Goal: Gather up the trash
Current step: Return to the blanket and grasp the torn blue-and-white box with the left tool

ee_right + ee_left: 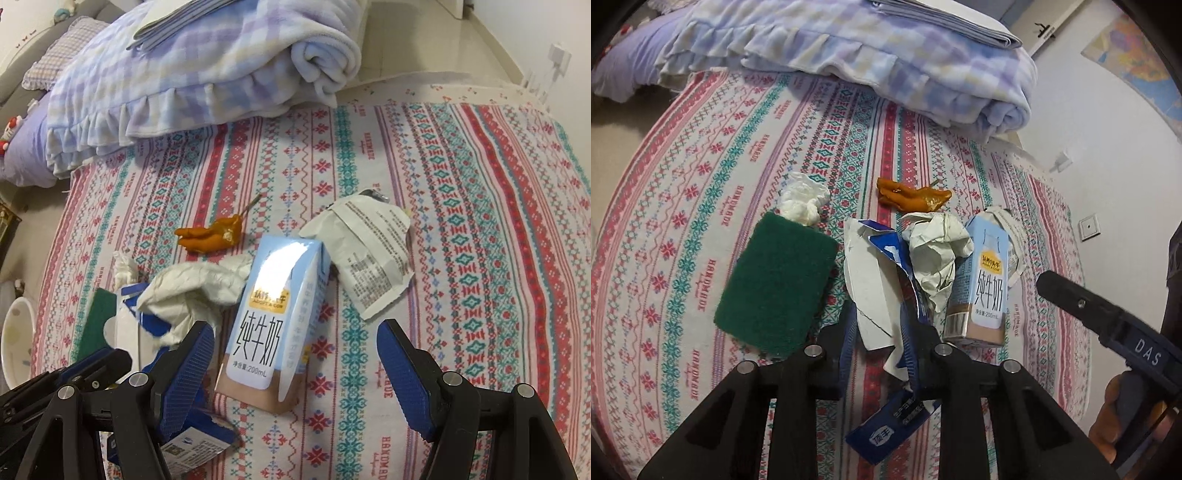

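Jaws of the left gripper (pixel 877 328) pinched on a torn blue-and-white carton (pixel 875 266) at lower centre of the left wrist view, while the jaws of the right gripper (pixel 295 373) stand wide apart around the base of an upright milk carton (pixel 275 321) in the lower middle of the right wrist view, pads not touching it. The trash lies clustered on a patterned bedsheet (pixel 480 221): a crumpled paper (pixel 936 251) against the milk carton, a printed white wrapper (pixel 369 254) just behind it at centre right, an orange peel (pixel 912 195) further up, a wadded tissue (pixel 805 199) beside a green scouring pad (pixel 775 280) at left. No bin or bag shows clearly in either view; collection looks barely begun, with only the torn carton in a grip and every other piece left on the bed
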The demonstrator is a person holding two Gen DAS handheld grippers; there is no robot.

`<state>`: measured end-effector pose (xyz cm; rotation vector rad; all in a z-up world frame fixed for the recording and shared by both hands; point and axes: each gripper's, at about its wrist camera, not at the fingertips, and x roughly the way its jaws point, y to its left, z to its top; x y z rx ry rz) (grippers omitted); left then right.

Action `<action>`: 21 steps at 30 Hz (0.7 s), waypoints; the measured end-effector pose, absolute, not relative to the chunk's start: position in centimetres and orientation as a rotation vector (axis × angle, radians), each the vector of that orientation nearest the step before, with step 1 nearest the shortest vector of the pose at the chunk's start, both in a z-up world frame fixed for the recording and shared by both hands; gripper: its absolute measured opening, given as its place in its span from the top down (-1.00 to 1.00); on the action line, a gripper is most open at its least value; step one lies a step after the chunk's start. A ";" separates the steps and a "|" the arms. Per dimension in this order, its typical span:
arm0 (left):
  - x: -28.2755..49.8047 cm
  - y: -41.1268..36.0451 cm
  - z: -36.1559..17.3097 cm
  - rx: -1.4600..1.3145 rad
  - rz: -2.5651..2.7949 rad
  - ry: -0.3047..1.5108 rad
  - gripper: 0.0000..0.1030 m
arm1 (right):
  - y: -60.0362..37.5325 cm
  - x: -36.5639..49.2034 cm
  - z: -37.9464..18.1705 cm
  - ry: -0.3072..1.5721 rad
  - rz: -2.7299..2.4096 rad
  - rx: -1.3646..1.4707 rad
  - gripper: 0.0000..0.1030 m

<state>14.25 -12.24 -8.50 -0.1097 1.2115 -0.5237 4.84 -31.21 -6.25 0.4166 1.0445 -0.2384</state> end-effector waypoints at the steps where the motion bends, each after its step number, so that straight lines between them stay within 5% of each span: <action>1: 14.3 -12.3 -8.5 -0.113 -0.521 1.208 0.83 | -31.2 4.8 -6.3 1.045 -0.237 0.419 -0.50; 3: 14.4 -12.3 -8.5 -0.115 -0.523 1.198 1.00 | -31.2 4.8 -6.3 1.045 -0.234 0.429 -0.51; 13: 14.0 -10.7 -5.5 -0.197 -0.581 1.131 1.00 | -32.8 5.0 -7.6 1.068 -0.258 0.513 -0.50; 21: 14.6 -10.3 -7.8 -0.222 -0.603 1.259 0.97 | -32.2 6.1 -9.3 1.115 -0.248 0.560 -0.51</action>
